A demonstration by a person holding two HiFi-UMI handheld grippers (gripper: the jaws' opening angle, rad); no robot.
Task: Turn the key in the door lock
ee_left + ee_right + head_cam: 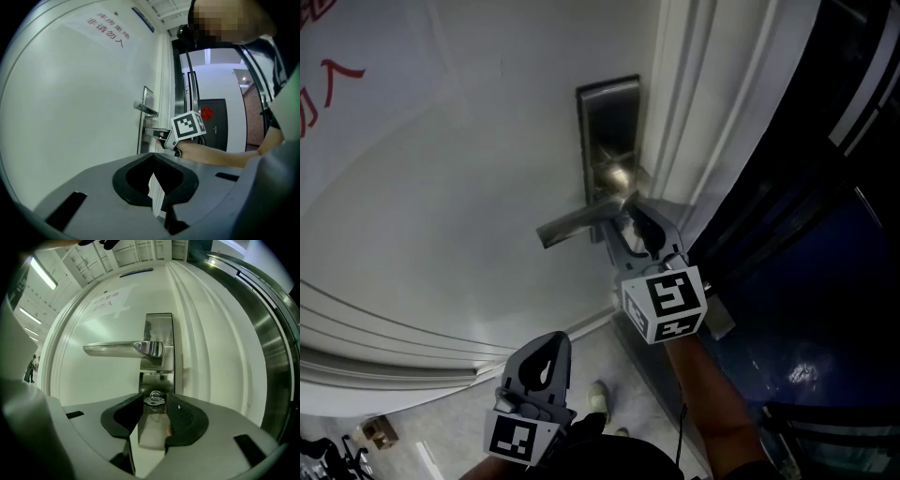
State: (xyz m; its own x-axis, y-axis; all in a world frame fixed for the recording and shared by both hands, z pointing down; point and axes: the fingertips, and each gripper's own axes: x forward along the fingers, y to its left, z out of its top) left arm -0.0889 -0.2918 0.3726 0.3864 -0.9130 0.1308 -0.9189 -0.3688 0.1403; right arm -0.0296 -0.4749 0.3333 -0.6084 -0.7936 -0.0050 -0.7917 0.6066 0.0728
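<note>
On the white door [450,206] a steel lock plate [607,131] carries a lever handle [577,223] that points left. My right gripper [639,223] reaches in just under the lever, at the plate's lower part. In the right gripper view a small metal key [153,399] sticks out of the plate [159,329] below the lever [122,349], and the right gripper [153,405] is shut on its head. The left gripper [546,361] hangs low and away from the door, shut and empty. In the left gripper view, past the left gripper [152,176], the right gripper [161,135] is seen at the plate.
The moulded door frame [694,141] runs along the lock's right side, with dark glass [825,281] beyond it. Red characters [328,80] are printed on the door. A shoe [598,398] shows on the floor below. Across the corridor stands a dark door [212,123].
</note>
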